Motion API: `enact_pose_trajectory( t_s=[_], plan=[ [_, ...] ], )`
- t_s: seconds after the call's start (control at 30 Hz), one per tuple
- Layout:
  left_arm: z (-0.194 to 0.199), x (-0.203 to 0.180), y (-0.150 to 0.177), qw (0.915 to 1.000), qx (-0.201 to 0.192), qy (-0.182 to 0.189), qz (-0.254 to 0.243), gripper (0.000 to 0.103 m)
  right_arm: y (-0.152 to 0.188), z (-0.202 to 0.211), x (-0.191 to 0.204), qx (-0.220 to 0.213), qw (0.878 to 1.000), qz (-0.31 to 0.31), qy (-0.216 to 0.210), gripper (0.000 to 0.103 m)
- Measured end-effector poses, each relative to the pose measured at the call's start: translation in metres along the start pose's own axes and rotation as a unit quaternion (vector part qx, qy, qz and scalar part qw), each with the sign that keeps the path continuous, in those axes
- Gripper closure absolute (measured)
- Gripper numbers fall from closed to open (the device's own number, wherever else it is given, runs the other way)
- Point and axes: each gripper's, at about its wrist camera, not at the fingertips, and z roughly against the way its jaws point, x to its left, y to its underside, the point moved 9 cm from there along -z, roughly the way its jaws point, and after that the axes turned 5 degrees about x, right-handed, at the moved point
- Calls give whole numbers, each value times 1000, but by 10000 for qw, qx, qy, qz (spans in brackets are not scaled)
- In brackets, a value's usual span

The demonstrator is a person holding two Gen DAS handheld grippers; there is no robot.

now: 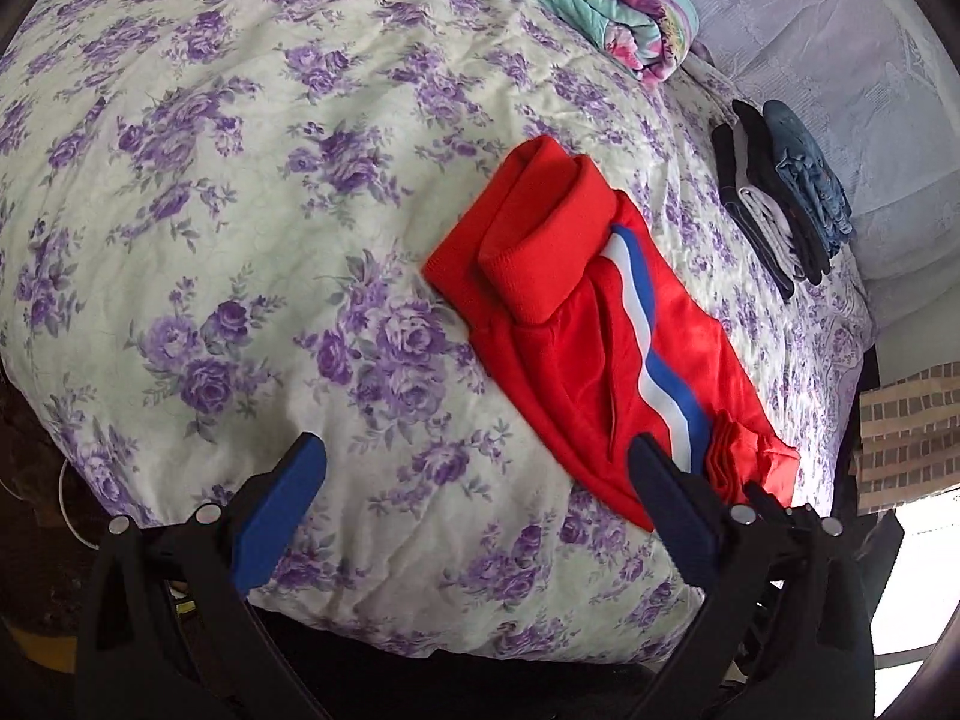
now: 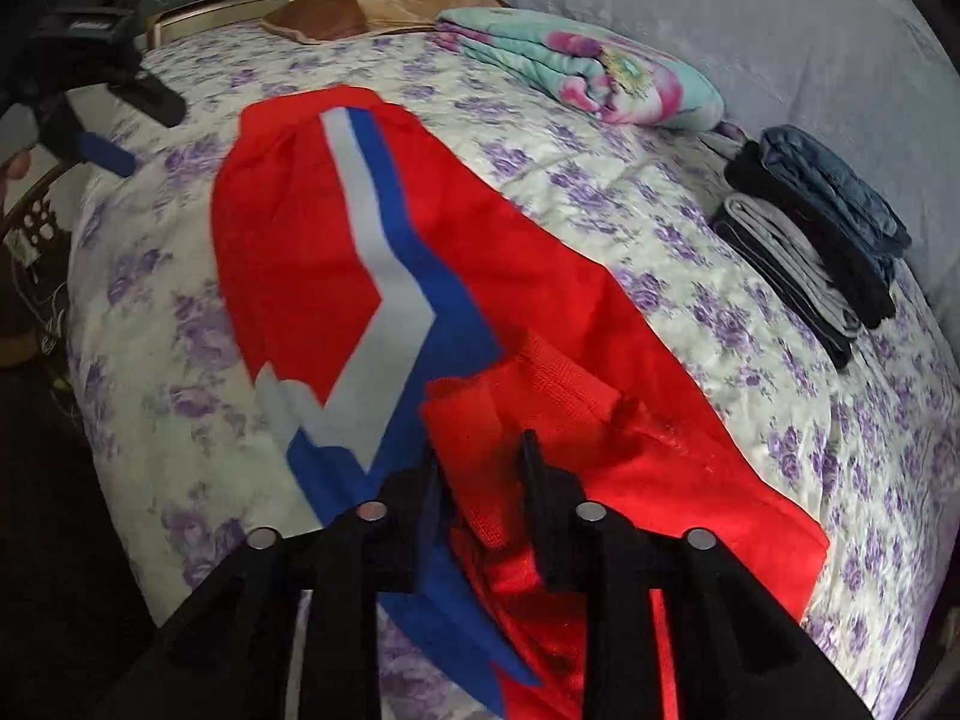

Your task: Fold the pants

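Observation:
Red pants [image 1: 576,312] with a white and blue zigzag stripe lie on the floral bed [image 1: 240,180], ribbed cuffs folded over at the far end. My left gripper [image 1: 474,468] is open and empty, hovering just left of the pants' near end. In the right wrist view the pants [image 2: 360,228] stretch away from me. My right gripper [image 2: 480,456] is shut on a bunched red edge [image 2: 474,414] of the pants and holds it up. The left gripper [image 2: 102,120] shows at the far left, over the bed beside the pants.
A folded teal and pink quilt [image 1: 576,6] lies at the bed's far side, also in the right wrist view [image 2: 588,72]. A stack of folded dark, white and denim clothes [image 1: 780,192] sits on the right [image 2: 810,234]. A brown pillow [image 2: 336,15] lies at the far end.

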Motion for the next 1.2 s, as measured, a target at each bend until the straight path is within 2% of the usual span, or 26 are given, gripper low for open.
enact_pose_trajectory(
  t_s=[0.1, 0.17, 0.23, 0.33, 0.4, 0.47, 0.57, 0.7, 0.87, 0.9, 0.97, 1.07, 1.2],
  plan=[
    [-8, -8, 3, 9999, 103, 79, -75, 5, -7, 37, -16, -389, 9941, -848, -562, 63],
    [-14, -12, 3, 9997, 155, 133, -93, 5, -8, 52, -47, -626, 9851, -1544, -423, 63],
    [-18, -18, 1, 9996, 187, 166, -135, 5, -3, 50, -73, -625, 9775, -2009, -145, 65],
    [-24, -24, -7, 9994, 195, 171, -219, 5, 10, 15, -79, -157, 9766, -2142, -117, 67],
    [-27, -26, -15, 9995, 157, 172, -230, 5, 34, -26, -71, 629, 9785, -1966, 51, 66],
    [-29, -24, -24, 9995, 126, 231, -147, 5, 41, -34, -73, 522, 9757, -2130, -26, 66],
    [-29, -22, -39, 9991, 3, 418, -19, 5, 44, -32, -76, 656, 9688, -2369, -319, 66],
    [-35, -18, -55, 9963, -33, 813, 272, 5, 46, -32, -72, 667, 9703, -2304, -325, 66],
    [-39, -12, -62, 9885, -88, 1349, 681, 6, 45, -34, -75, 738, 9697, -2295, -401, 66],
    [-38, -12, -64, 9866, -124, 1454, 736, 7, 44, -34, -76, 750, 9697, -2290, -405, 66],
    [-37, -8, -65, 9840, -149, 1564, 843, 25, 44, -35, -75, 767, 9699, -2277, -399, 66],
    [-36, -3, -67, 9801, -188, 1718, 975, 37, 43, -35, -75, 788, 9700, -2263, -400, 66],
    [-36, 4, -65, 9763, -239, 1879, 1049, 47, 43, -36, -75, 818, 9701, -2250, -394, 65]
  ],
)
